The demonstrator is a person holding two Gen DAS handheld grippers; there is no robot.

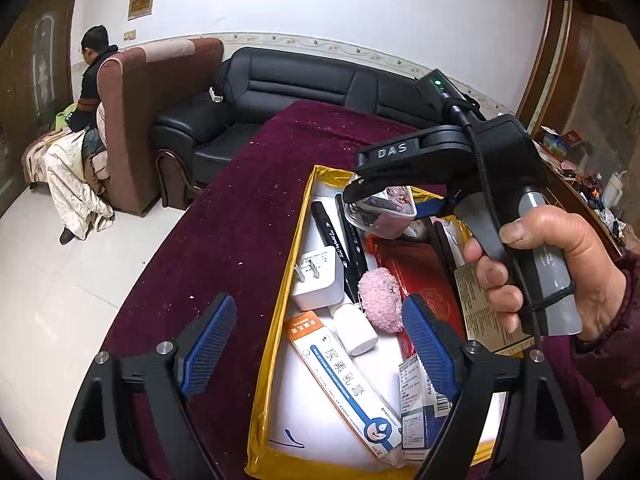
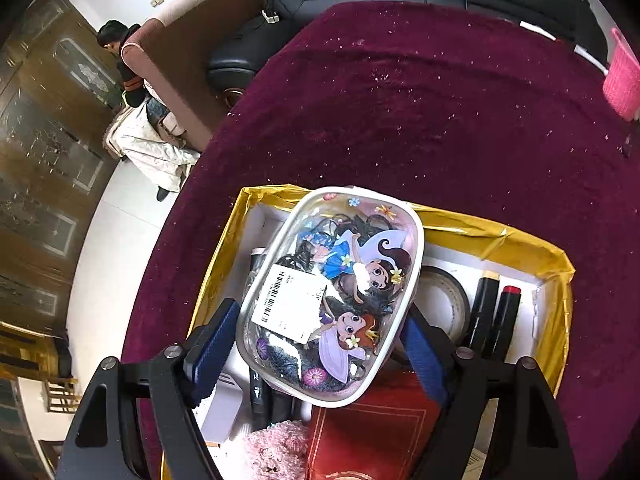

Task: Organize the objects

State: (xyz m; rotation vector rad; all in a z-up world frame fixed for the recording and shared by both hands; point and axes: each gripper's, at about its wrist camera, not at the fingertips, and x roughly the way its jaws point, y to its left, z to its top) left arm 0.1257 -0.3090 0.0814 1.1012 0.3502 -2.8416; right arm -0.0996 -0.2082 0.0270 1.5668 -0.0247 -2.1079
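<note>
A shallow box with yellow taped walls [image 1: 280,300] [image 2: 532,248] lies on the maroon tablecloth [image 1: 224,240]. It holds a white charger [image 1: 318,280], black markers [image 1: 352,248], a pink fluffy ball [image 1: 380,300], a white tube [image 1: 356,330], an ointment carton [image 1: 344,384] and a red booklet [image 1: 420,276]. My right gripper [image 2: 320,356] is shut on a clear cartoon pouch [image 2: 332,292] and holds it over the box; in the left wrist view the pouch [image 1: 384,212] hangs from it. My left gripper [image 1: 320,348] is open and empty above the box's near end.
A tape roll [image 2: 444,300] and a lipstick [image 2: 506,316] lie in the box's right part. A pink basket [image 2: 622,80] stands at the table's far right. A black sofa [image 1: 304,92] and brown armchair [image 1: 148,120] with a seated person stand beyond the table.
</note>
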